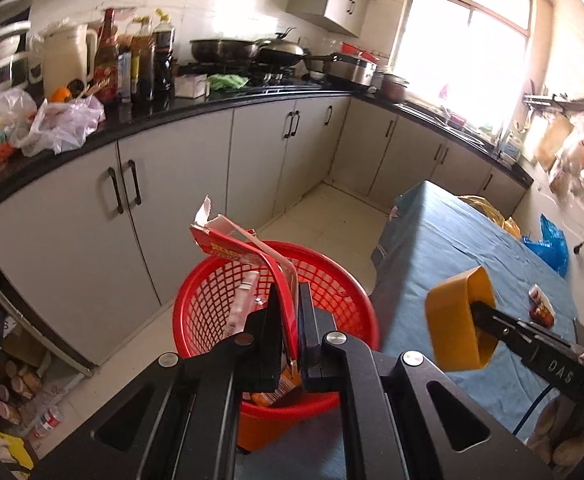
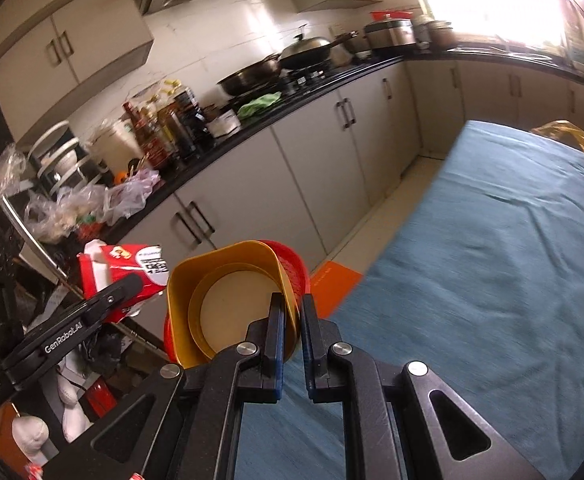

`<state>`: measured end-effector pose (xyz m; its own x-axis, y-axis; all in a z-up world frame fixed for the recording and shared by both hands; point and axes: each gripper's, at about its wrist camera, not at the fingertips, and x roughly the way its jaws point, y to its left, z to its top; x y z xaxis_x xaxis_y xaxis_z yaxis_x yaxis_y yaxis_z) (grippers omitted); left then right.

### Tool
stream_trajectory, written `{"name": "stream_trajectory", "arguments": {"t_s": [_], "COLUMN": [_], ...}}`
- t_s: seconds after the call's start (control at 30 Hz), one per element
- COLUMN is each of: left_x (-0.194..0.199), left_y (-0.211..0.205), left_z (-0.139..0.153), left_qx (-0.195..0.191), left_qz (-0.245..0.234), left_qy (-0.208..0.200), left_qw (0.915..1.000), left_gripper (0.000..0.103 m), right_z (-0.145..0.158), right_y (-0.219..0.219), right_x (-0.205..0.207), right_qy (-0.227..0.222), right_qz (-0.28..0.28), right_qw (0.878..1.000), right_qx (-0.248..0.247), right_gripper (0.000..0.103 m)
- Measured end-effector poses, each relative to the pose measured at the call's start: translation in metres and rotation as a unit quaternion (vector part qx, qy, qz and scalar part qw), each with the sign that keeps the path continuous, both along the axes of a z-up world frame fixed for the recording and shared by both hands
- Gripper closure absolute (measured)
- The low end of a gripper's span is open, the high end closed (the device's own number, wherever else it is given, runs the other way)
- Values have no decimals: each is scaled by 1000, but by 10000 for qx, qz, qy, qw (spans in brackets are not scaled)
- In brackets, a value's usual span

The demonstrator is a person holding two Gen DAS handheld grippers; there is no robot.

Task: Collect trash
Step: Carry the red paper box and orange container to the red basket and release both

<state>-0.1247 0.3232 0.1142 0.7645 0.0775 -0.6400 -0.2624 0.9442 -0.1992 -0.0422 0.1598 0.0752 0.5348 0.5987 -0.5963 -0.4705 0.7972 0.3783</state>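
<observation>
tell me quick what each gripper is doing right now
left gripper: shut on the red carton, above the red basket
right gripper: shut on the yellow bowl

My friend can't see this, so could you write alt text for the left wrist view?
The left gripper pinches a red carton above a red basket; the right gripper holds a yellow bowl over a blue-covered table.

Wrist cams fwd-down, shared basket (image 1: pixel 276 292)

Red basket (image 2: pixel 292 264) mostly behind yellow cup (image 2: pixel 228 300)
</observation>
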Motion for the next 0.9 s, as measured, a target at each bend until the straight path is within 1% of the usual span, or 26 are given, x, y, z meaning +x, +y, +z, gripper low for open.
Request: {"name": "stream_trajectory", "arguments": {"t_s": [0.1, 0.3, 0.37, 0.4, 0.43, 0.47, 0.5, 0.53, 0.57, 0.67, 0.8, 0.87, 0.9], "left_x": [9, 27, 30, 31, 31, 30, 29, 28, 26, 24, 16, 11, 9], "left_y": [12, 25, 27, 27, 27, 27, 26, 26, 22, 14, -1, -8, -13], "left_z": [-7, -20, -21, -21, -21, -21, -20, -19, -17, -15, -10, -7, -6], "left_qx": [-82, -85, -94, -122, -150, -163, -149, -108, -1, 162, 316, 419, 495], "left_qz": [48, 101, 136, 130, 120, 125, 141, 160, 167, 153, 168, 206, 227], "left_qy": [88, 257, 252, 253, 242, 210, 161, 105, 77, 95, 64, 36, 27], "left_qw": [9999, 9996, 9995, 9995, 9995, 9996, 9997, 9998, 9998, 9997, 9993, 9989, 9985], "left_gripper": [97, 97, 96, 88, 70, 48, 42, 39, 39, 39, 35, 33, 33], "right_z": [-6, -20, -24, -26, -28, -29, -29, -29, -29, -28, -25, -24, -23], "right_y": [22, 53, 59, 61, 62, 62, 61, 58, 54, 43, 13, -2, -12], "right_x": [12, 30, 36, 38, 38, 39, 39, 38, 37, 35, 31, 28, 26], "right_qy": [98, 176, 210, 213, 222, 223, 217, 215, 224, 236, 252, 218, 207], "right_qz": [120, 234, 344, 362, 358, 342, 315, 293, 284, 194, -25, -177, -250], "right_qw": [9999, 9994, 9991, 9991, 9990, 9991, 9992, 9993, 9993, 9995, 9997, 9996, 9995], "right_qx": [-57, -186, -121, -107, -113, -113, -96, -71, -51, -60, -27, -22, 12], "right_gripper": [94, 94, 90, 87, 78, 68, 65, 62, 62, 62, 60, 57, 57]}}
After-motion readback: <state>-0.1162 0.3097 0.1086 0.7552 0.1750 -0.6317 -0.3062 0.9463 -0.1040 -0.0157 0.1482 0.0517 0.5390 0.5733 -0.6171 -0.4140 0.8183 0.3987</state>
